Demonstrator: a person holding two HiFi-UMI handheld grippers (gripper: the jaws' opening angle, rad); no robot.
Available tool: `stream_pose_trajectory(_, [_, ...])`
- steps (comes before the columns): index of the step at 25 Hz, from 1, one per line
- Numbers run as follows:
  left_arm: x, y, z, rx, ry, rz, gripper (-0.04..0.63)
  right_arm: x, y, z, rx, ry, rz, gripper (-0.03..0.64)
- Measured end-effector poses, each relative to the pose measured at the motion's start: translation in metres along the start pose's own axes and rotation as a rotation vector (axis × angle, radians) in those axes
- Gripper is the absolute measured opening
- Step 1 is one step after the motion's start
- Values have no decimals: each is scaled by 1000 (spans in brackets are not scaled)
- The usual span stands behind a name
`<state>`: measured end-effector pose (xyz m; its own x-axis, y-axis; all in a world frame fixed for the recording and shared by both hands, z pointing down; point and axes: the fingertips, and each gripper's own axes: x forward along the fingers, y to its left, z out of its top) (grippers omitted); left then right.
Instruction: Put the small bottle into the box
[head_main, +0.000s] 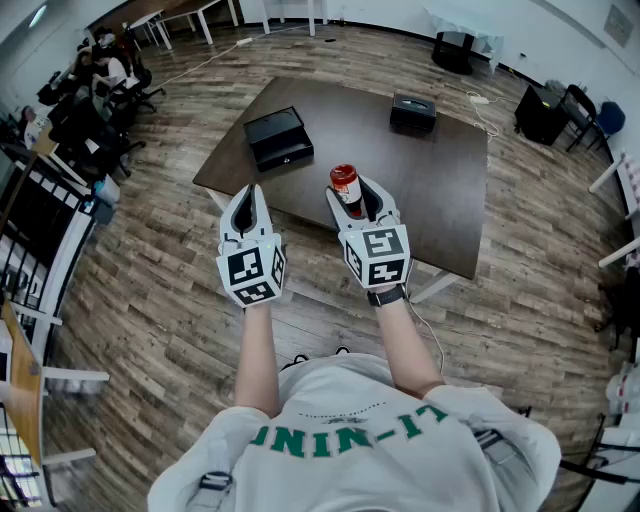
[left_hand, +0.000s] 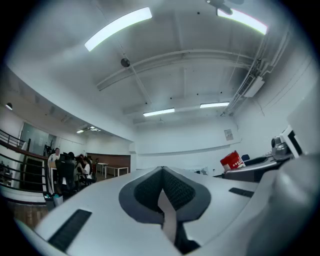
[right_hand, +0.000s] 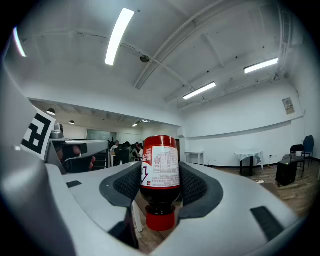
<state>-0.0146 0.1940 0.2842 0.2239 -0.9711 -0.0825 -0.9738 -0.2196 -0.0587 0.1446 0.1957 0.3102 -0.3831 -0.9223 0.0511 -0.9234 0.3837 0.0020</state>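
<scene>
Left gripper (head_main: 250, 192): jaws together, nothing between them, held near the front edge of the table (head_main: 440, 200).

Box (head_main: 279, 138): on the table ahead of the left gripper, well apart from both tools.

Right gripper (head_main: 352, 195): clamped on the bottle (head_main: 345, 188), held in the air near the same edge.

Second box (head_main: 412, 112): farther right on the table. Which of the two is the target cannot be told.

Status: pickup is judged complete. The carry to the box and the release are not yet done.

Only the head view shows the table and boxes. Only the right gripper view shows both pads (right_hand: 194, 185) pressed on the bottle's sides, cap toward the gripper body. The left gripper view confirms the left jaws are closed.
</scene>
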Motion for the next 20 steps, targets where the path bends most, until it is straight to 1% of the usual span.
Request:
stream_pose_trajectory(3, [0, -10, -1, 10, -4, -11, 12, -3, -6, -2, 14, -8, -7, 230])
stream_pose_trajectory(8, [2, -16, -12, -47, 33, -30, 12, -1, -13, -6, 37, -5, -2, 230])
stream_pose_trajectory(14, [8, -13, -20, -39, 43, -32, 12, 11, -9, -16, 67, 9, 14, 230])
stream_pose_trajectory(17, [22, -17, -25, -26, 47, -45, 12, 26, -15, -19, 80, 3, 12, 230])
stream_pose_trajectory(20, [44, -10, -31, -29, 50, -49, 12, 49, -16, -20, 76, 3, 29, 230])
